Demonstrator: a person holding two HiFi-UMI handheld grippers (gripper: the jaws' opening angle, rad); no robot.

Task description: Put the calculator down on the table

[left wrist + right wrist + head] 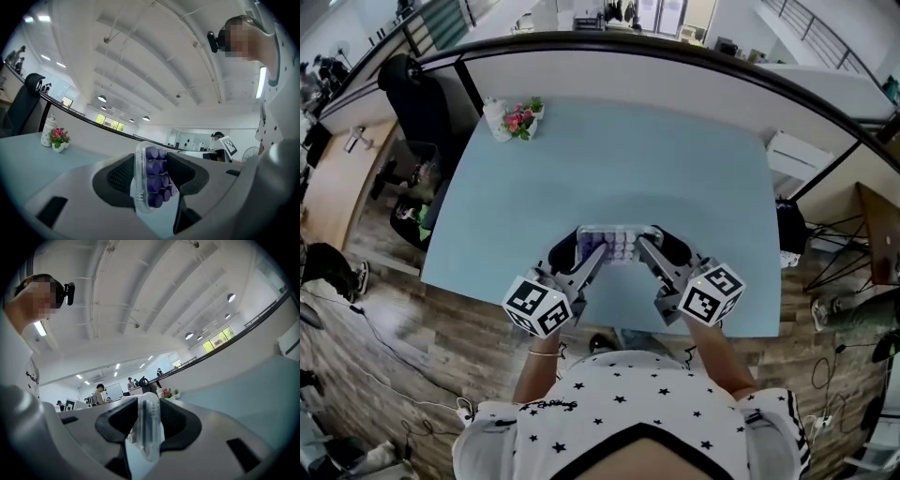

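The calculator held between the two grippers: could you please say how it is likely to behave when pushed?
Probably stiff: the calculator spans level between left gripper and right gripper without sagging. Its clear, glossy casing looks slippery, so it may slide on the table. Flat and thin, it should not roll.

Small pot of pink flowers [523, 119] just beside a white bottle [495, 118], both upright; black office chair [414, 98] to their left; wood-pattern floor [441, 314] below, thin cables [389, 352] trailing across it; wooden desk [337, 178] at the far left; white boxy unit [797, 155] at the right; curved dark rail [675, 52] behind; right gripper view: several people [99, 394] at distant desks, ceiling lamps [189, 335] lit.
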